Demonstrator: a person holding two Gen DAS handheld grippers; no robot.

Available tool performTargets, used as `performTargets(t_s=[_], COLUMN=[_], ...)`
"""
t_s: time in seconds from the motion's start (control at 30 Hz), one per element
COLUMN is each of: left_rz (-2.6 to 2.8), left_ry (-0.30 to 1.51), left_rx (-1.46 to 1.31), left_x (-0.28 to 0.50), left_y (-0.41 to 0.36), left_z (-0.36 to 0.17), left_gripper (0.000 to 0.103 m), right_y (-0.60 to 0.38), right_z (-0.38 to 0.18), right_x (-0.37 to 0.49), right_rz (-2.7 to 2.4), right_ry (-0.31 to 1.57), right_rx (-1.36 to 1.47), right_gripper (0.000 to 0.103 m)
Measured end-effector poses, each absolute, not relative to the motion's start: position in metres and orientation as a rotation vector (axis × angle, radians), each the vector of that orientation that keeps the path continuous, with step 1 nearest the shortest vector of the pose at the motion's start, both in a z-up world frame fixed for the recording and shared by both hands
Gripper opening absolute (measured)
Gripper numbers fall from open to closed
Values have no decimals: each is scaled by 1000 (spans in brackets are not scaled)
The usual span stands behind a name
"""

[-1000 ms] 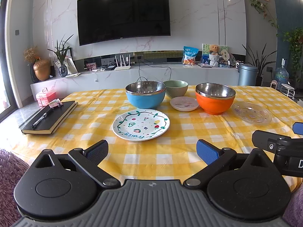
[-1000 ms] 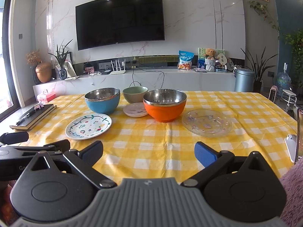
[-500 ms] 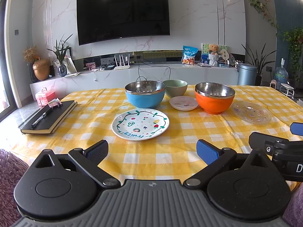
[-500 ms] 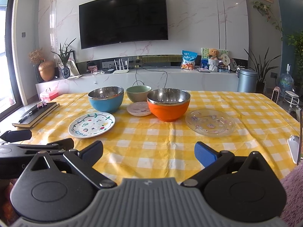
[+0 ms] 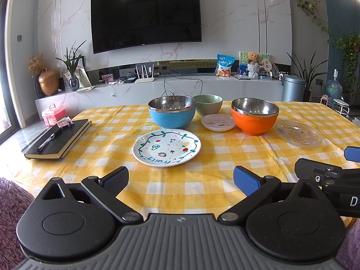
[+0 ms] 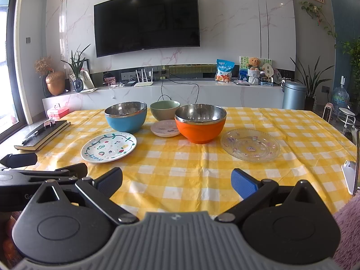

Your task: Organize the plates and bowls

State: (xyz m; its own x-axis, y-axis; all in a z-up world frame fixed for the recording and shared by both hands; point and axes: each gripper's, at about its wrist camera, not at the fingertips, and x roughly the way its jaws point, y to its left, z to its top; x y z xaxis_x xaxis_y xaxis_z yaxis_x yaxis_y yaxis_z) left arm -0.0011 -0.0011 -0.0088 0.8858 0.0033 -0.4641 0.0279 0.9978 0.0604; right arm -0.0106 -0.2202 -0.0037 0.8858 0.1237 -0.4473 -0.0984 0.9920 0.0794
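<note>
Three bowls and three plates wait untouched on the yellow-checked table (image 5: 180,193): the blue bowl (image 5: 172,112), green bowl (image 5: 208,104) and orange bowl (image 5: 255,115) toward the far edge, the small pink plate (image 5: 217,122) between them, the painted plate (image 5: 166,147) nearer the middle, the glass plate (image 6: 250,145) toward the right edge. The left gripper (image 5: 181,178) and right gripper (image 6: 176,180) hover at the near edge, jaws spread, holding nothing. Stacking should go best if each rim is pinched squarely and lifted level.
</note>
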Motion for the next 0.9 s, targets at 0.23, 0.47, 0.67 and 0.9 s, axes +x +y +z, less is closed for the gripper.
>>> performTargets(t_s=[0.23, 0.47, 0.67, 0.9], left_rz=[-12, -39, -55, -70], left_ry=[484, 489, 499, 541], left_rx=[64, 48, -16, -46], left_x=[-1, 0, -6, -3], left_y=[-1, -2, 9, 22], left_z=[-10, -15, -13, -4], left_gripper=[103, 103, 103, 103], right_y=[-220, -218, -216, -203], right_z=[-5, -2, 7, 14], right_x=[-11, -12, -10, -1], right_rz=[109, 77, 67, 94], right_ry=[469, 457, 426, 400], right_rx=[52, 37, 25, 15], right_gripper=[100, 100, 101, 101])
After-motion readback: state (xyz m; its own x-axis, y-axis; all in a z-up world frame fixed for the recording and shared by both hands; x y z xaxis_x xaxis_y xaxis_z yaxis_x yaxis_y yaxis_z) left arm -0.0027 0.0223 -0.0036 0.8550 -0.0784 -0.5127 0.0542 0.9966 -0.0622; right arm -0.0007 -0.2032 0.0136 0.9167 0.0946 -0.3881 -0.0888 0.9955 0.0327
